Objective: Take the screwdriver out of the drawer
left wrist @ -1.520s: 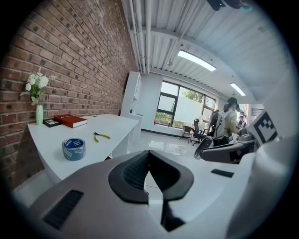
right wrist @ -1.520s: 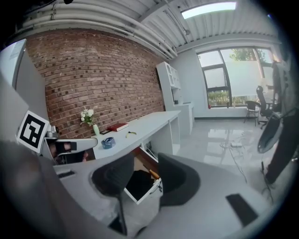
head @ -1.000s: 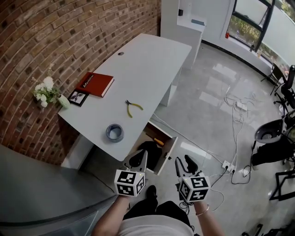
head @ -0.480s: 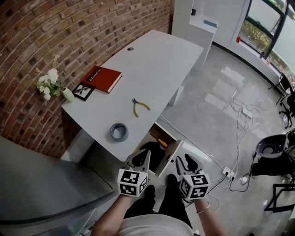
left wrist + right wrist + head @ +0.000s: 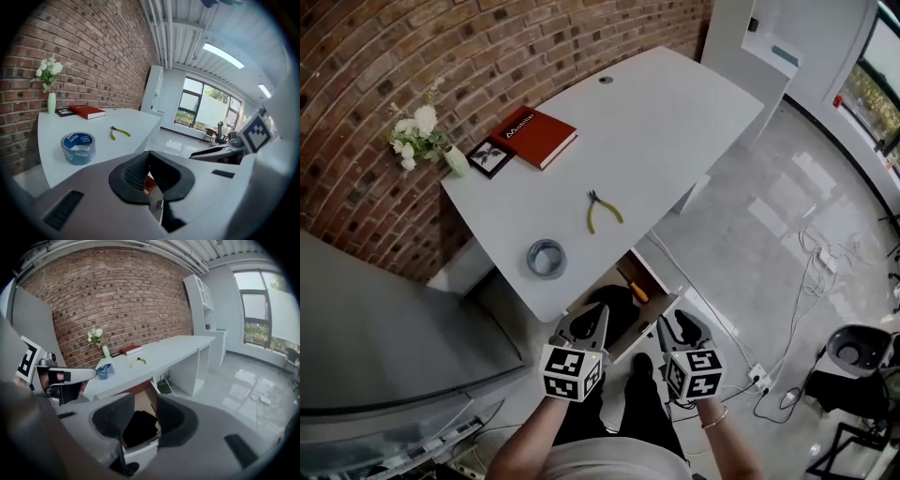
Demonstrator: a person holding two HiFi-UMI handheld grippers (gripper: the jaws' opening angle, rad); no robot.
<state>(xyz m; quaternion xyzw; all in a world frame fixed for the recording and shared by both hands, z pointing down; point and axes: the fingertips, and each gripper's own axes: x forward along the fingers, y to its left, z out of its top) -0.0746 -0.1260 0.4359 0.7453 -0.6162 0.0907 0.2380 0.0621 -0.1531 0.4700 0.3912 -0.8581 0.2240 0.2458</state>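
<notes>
Under the white table (image 5: 675,122) a drawer (image 5: 653,317) stands pulled out. Inside it lies a screwdriver (image 5: 636,290) with an orange handle, beside a black thing (image 5: 612,306). My left gripper (image 5: 596,313) hovers just in front of the drawer, its pads meeting at the tip, with nothing held. My right gripper (image 5: 673,326) hangs to the right of the drawer front, open and empty. In the right gripper view the open jaws (image 5: 145,409) frame the drawer (image 5: 143,401) and the black thing (image 5: 139,427). The left gripper view looks across the tabletop (image 5: 136,124).
On the table lie a roll of blue tape (image 5: 547,258), yellow-handled pliers (image 5: 602,211), a red book (image 5: 534,137), a framed photo (image 5: 490,157) and a vase of flowers (image 5: 422,141). Cables and a power strip (image 5: 760,376) lie on the floor at right, near a chair (image 5: 855,349).
The head view has swung so the table and drawer sit further right and closer. Both grippers keep their places in the view, now nearer the drawer.
</notes>
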